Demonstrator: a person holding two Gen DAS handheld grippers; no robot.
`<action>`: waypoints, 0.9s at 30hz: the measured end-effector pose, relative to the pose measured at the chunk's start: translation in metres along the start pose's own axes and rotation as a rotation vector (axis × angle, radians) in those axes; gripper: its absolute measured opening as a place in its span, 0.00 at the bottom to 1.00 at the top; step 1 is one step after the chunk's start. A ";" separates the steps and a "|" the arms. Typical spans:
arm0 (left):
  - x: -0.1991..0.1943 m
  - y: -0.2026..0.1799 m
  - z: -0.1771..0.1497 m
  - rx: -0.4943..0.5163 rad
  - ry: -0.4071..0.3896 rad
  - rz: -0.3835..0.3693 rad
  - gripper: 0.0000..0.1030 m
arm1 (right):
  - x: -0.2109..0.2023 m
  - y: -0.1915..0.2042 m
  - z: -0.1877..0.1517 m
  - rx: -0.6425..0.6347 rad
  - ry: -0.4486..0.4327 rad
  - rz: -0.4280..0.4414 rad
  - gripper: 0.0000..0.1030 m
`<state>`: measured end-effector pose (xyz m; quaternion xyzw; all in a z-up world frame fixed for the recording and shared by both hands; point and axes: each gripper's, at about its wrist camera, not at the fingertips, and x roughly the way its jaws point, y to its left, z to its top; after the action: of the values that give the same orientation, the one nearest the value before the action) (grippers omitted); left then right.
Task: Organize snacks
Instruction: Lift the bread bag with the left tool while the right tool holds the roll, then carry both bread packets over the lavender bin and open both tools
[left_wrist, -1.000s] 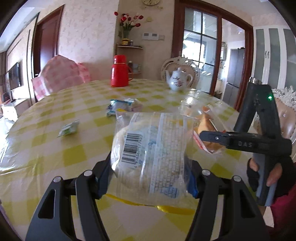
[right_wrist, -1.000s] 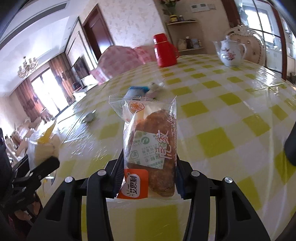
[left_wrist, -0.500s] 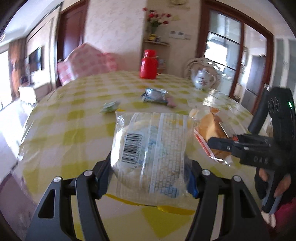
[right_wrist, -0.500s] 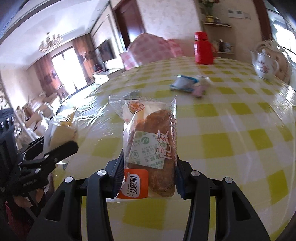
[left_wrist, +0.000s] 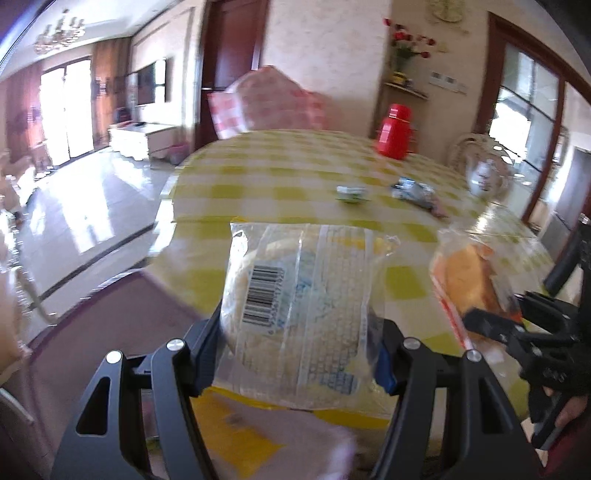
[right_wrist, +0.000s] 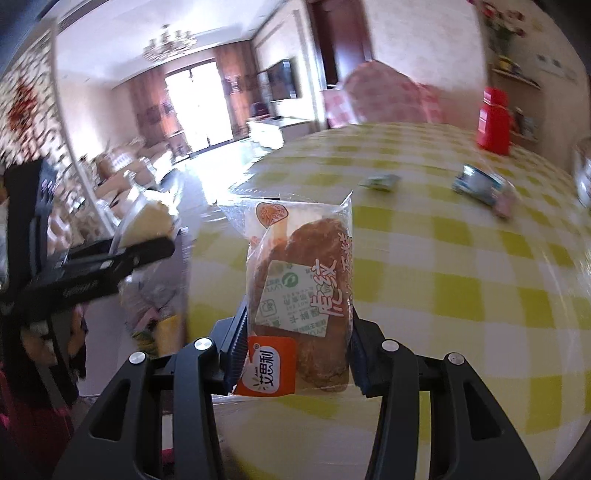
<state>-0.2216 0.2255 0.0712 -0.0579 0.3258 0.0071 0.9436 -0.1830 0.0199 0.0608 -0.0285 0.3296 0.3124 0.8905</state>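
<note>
Here, both tools are lifted clear of the worktop (left_wrist: 280, 192), a table under a yellow-and-white checked cloth, and each carries one packaged snack. The left tool (left_wrist: 295, 354) points forward and downward, its two black fingers clenched on the sides of a pale bread packet (left_wrist: 295, 314), a clear wrapper with a barcode that stands upright between the pads, above the near edge of the worktop. The right tool (right_wrist: 295, 354) has the same downward tilt and is clamped on a brown bread packet (right_wrist: 306, 295) with an orange label at its lower end, also upright and off the surface. In the left wrist view the right tool (left_wrist: 517, 328) appears at the right margin with its packet, just beside the left one; part of the hand (left_wrist: 569, 410) gripping its handle shows at the lower right. In the right wrist view the left tool (right_wrist: 110, 262) lies at the left margin, blurred. On the worktop beyond lie a small green packet (left_wrist: 351, 192) and a blue-and-silver packet (left_wrist: 413, 192), near each other; farther back stand a red flask (left_wrist: 395, 133) and a white teapot (left_wrist: 484, 173).
</note>
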 end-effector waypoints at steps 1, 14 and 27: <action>-0.006 0.012 0.001 -0.007 -0.004 0.038 0.64 | 0.002 0.012 0.001 -0.024 0.002 0.015 0.45; -0.042 0.100 -0.003 -0.072 0.008 0.313 0.64 | 0.051 0.136 -0.001 -0.257 0.116 0.215 0.45; -0.047 0.100 0.004 -0.096 -0.049 0.378 0.96 | 0.058 0.115 -0.010 -0.129 0.164 0.384 0.69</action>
<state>-0.2614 0.3263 0.0926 -0.0407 0.3073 0.2010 0.9292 -0.2211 0.1412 0.0354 -0.0476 0.3796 0.4932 0.7812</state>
